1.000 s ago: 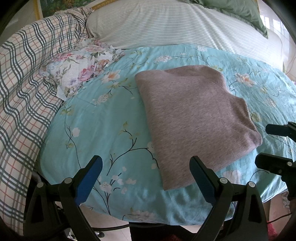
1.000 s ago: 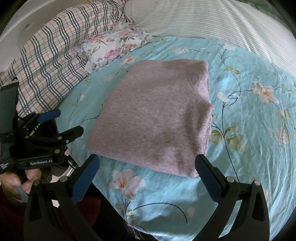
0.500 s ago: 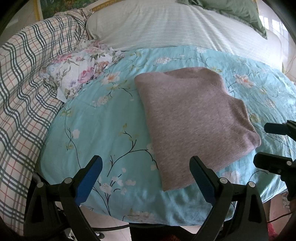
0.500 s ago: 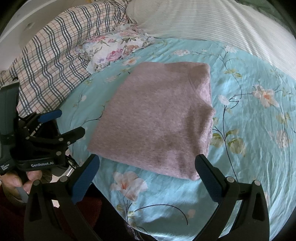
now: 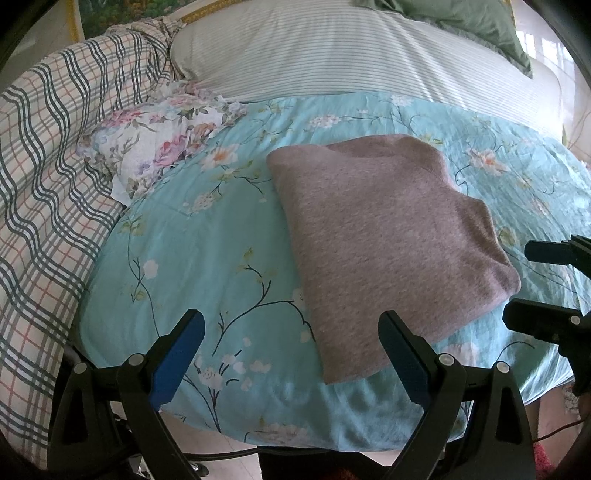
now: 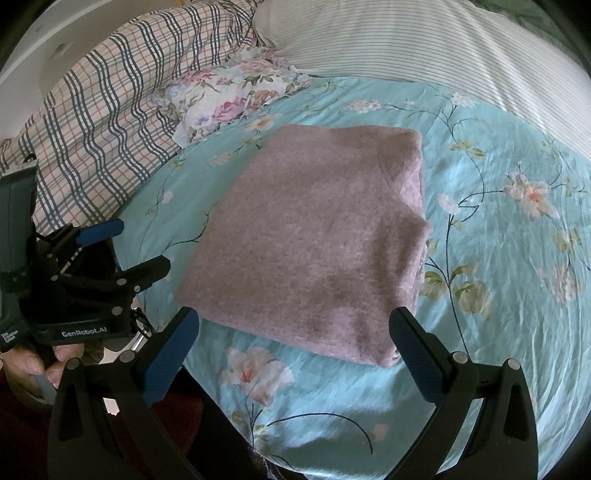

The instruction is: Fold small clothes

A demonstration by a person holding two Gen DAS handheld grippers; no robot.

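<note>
A mauve knit garment lies folded into a thick, roughly square bundle on the turquoise floral sheet, and everything else is placed here from that bundle. Its surface is flat and smooth, with a layered fold edge showing along the side that faces away from the plaid bedding. The left gripper hovers just off the bundle's near corner, above the near edge of the sheet, its blue-padded jaws spread wide with nothing between them; one finger reaches over the bundle's near edge in the left wrist view, though contact cannot be told. The right gripper sits at the bundle's near edge too, jaws likewise wide apart and empty, the bundle's near side spanning the gap between the fingers without being pinched. In the right wrist view the left gripper shows off to the side of the bundle, with a hand wrapped around its handle. Beyond the bundle's far corner lies a crumpled white cloth with pink roses, apart from it. Past that cloth, a plaid blanket runs along the side of the sheet. Behind the bundle, well apart, a striped pillow spans the bed, and a green pillow rests behind it
</note>
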